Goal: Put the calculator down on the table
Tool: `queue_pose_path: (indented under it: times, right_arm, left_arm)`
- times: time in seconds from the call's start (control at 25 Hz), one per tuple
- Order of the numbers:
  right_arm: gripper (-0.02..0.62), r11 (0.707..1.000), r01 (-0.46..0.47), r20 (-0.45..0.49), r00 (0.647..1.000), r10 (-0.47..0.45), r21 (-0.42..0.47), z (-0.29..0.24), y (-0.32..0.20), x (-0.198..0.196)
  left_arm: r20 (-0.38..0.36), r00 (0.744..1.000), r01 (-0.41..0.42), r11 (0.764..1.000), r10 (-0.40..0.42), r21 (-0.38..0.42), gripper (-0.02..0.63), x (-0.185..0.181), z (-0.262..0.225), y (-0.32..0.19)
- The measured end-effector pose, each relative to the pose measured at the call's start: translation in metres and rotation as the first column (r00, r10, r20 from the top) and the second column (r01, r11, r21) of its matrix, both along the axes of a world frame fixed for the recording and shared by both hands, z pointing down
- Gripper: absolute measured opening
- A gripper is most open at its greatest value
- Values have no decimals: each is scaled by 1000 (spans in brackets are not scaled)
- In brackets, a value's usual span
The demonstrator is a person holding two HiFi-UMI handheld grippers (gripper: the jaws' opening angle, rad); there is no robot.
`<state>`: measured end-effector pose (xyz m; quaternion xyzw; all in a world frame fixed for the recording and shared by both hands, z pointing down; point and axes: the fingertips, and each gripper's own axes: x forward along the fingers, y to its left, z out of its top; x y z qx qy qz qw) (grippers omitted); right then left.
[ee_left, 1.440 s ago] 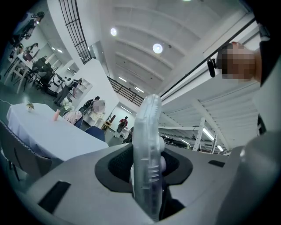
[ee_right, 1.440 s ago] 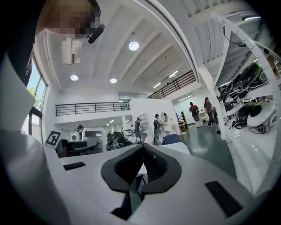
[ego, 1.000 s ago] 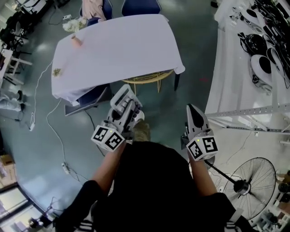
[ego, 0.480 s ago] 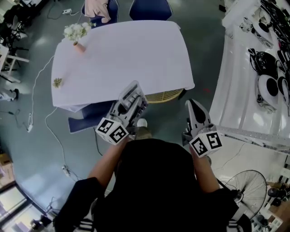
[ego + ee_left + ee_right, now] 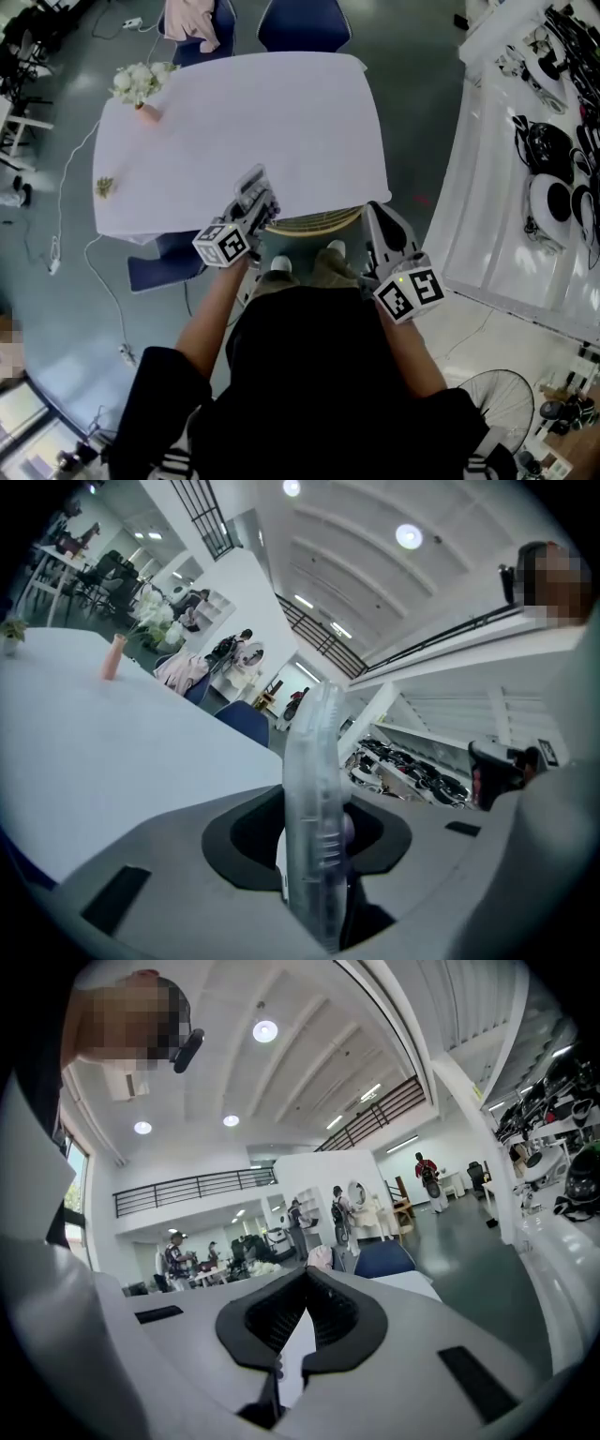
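both forearms reach forward, about level. the left hand-held gripper [image 5: 255, 202] is clamped on the calculator [image 5: 249, 184], over the near edge of the white-clothed worktop [image 5: 281, 122]. the right hand-held gripper [image 5: 377, 214] has its jaws together, empty, off the near right corner. grey floor; blue chair [image 5: 302, 23] at the far edge; flower vase [image 5: 139, 86] at the far left corner. the calculator stands on edge, long axis toward the far edge.

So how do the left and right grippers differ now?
The left gripper grips the calculator on edge; the right gripper has its jaws together on nothing. The left reaches over the table edge; the right is short of it. Both point toward the table.
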<state>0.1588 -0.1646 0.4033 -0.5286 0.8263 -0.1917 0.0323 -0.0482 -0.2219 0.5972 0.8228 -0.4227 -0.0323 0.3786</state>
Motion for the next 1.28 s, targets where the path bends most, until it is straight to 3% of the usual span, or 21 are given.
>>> queue_pose_path:
  times: [0.12, 0.28, 0.56, 0.88, 1.08, 1.28]
  right_arm:
    - [-2, 998, 54, -15, 998, -54, 14, -1, -20, 11]
    - [-3, 996, 87, -27, 996, -87, 18, 2, -43, 27]
    - [-3, 995, 67, 3, 998, -67, -80, 33, -62, 66]
    - [-3, 993, 17, -16, 1000, -19, -120, 51, -78, 99]
    - [-3, 993, 14, -22, 1000, -17, -117, 49, -80, 95]
    - [-2, 993, 6, -24, 1000, -9, -121, 49, -73, 89]
  left_arm:
    - [5, 1000, 30, 995, -30, -98, 132, 10, 44, -13]
    - [7, 998, 66, 970, -66, -232, 132, 23, 98, -27]
    - [-58, 978, 161, 900, -201, -405, 132, 51, 168, -53]
    - [-21, 976, 180, 854, -218, -489, 133, 58, 203, -68]
    - [41, 976, 201, 823, -212, -531, 134, 55, 218, -63]
    - [44, 975, 206, 809, -218, -551, 142, 47, 226, -57]
